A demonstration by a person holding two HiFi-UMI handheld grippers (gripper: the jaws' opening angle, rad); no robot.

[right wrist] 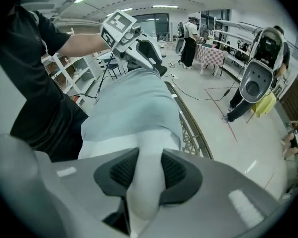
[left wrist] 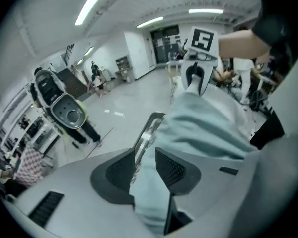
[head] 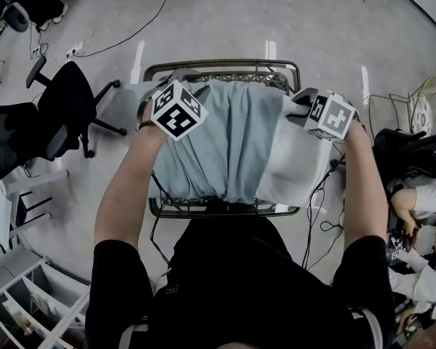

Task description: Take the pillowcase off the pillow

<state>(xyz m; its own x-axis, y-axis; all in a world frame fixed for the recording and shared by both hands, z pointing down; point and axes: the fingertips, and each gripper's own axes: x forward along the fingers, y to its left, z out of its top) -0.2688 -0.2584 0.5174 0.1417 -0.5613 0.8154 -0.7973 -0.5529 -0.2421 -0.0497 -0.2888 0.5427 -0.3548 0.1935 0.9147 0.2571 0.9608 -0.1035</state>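
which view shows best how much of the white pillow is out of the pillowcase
Head view: from above, the bare pillow end shows whole beside the pillowcase covering the rest. The right gripper view shows only a close fold pinched by the right gripper; the left gripper view is mostly pillowcase.

A lab hall: strip lights (left wrist: 92,4), office chair (head: 65,107), cables (head: 142,27) across floor

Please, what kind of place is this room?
Probably a large workroom or lab, not a bedroom: black swivel office chairs, white open shelves, long ceiling strip lights over a glossy pale floor.
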